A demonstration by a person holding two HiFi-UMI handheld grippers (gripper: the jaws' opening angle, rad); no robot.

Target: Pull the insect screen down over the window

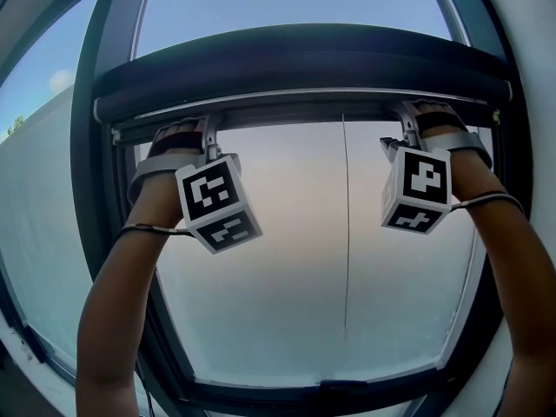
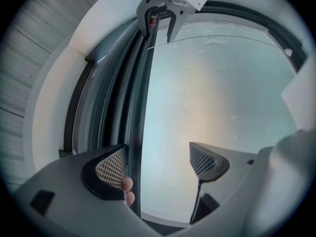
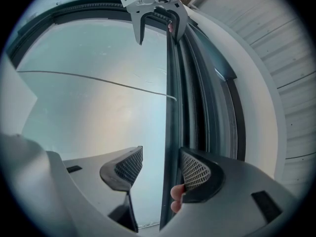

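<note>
Insect screen (image 1: 304,63) is rolled up in a dark housing across the top edge of the window (image 1: 87,198). Its pale pull bar (image 1: 304,101) sits tight under the roll, approx level, spanning the frame side to side. Can't tell if any mesh is out below the bar.

L gripper (image 1: 208,135) is up at the bar's left end and R gripper (image 1: 408,127) at its right end, both raised, w/ marker cubes (image 1: 217,202) facing the head view.

L gripper view: jaws stand wide apart. The bar runs btwn them, just beside one pad (image 2: 111,167) and looks to touch it. The other pad is well clear of the bar, so this gripper is open, not clamped. Two fingertips (image 2: 127,190) show next to the bar, below that near pad.

R gripper view is much the same, mirrored. Jaws are apart, w/ the bar just beside the right-hand pad (image 3: 195,169) and a clear gap to the other pad, so it's open too. Fingertips also show by the bar at the bottom. Each gripper view shows the other gripper far along the bar, jaws astride it.

A thin cord (image 1: 345,233) hangs down the glass (image 1: 261,276), right of centre. Glass looks pale and hazy. Blue sky shows above the roll, and a pale wall outside the frame's left side.
</note>
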